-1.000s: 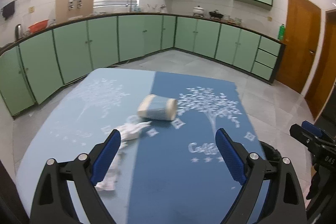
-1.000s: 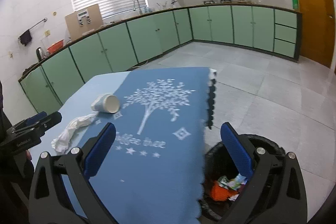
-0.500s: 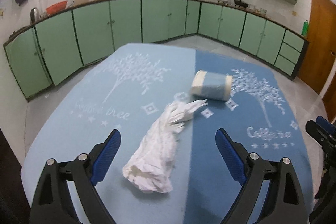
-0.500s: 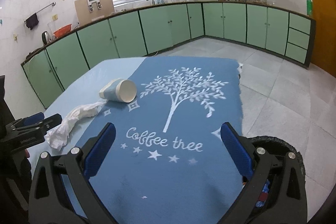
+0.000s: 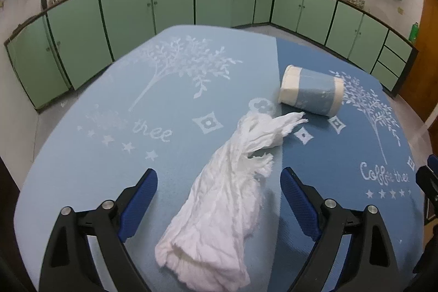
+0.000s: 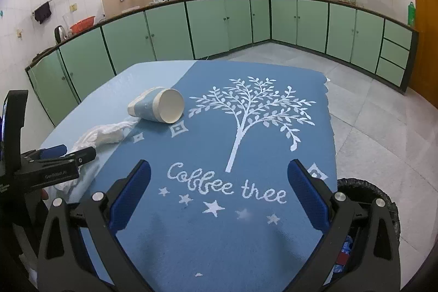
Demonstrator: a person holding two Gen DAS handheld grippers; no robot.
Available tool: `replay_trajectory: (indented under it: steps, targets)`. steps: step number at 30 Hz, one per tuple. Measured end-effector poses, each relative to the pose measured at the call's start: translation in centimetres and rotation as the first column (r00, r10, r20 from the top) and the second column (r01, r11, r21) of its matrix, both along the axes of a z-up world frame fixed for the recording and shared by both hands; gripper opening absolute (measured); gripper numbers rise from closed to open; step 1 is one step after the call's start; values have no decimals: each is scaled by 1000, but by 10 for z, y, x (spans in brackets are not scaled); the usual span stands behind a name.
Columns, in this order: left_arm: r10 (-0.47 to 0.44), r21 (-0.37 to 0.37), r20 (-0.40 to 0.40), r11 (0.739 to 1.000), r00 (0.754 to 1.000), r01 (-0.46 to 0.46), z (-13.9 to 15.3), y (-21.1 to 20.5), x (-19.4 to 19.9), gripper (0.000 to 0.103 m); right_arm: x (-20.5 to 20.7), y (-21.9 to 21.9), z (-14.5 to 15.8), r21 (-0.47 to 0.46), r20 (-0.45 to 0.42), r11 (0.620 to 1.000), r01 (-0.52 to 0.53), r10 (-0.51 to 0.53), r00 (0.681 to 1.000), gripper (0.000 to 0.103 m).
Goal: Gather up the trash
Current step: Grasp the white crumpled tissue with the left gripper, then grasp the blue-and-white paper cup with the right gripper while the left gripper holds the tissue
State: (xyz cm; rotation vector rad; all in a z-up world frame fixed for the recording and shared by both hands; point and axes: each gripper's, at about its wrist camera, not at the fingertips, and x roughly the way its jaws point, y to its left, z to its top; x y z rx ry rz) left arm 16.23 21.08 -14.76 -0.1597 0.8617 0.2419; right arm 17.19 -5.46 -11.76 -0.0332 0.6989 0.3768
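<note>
Near the table's left edge, the left gripper [image 5: 219, 182] spreads its jaws wide around a crumpled white tissue [image 5: 227, 190]; the right gripper [image 6: 219, 182] hangs released, empty

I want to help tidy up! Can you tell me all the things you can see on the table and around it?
crumpled tissue: one, white, on the tablecloth between the left gripper's fingers
paper cup: one, blue and cream, lying on its side beyond the tissue
tablecloth: one, two shades of blue with white trees, covering the table
trash bin: one, black-lined, on the floor by the table's right edge
cabinets: many, green, along the walls
left gripper: black with blue pads, open
right gripper: black with blue pads, open, empty
</note>
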Motion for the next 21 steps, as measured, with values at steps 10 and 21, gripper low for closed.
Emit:
replay_trajectory:
  steps: [10, 21]
  targets:
    - [21, -1, -8, 1000, 1000, -21, -4, 0, 4, 18, 9, 3, -7, -13, -22, 1000, -12, 12, 1000, 97]
    - [79, -6, 37, 997, 996, -79, 14, 11, 7, 8, 46, 36, 3, 10, 1, 993, -116, 116, 993, 97]
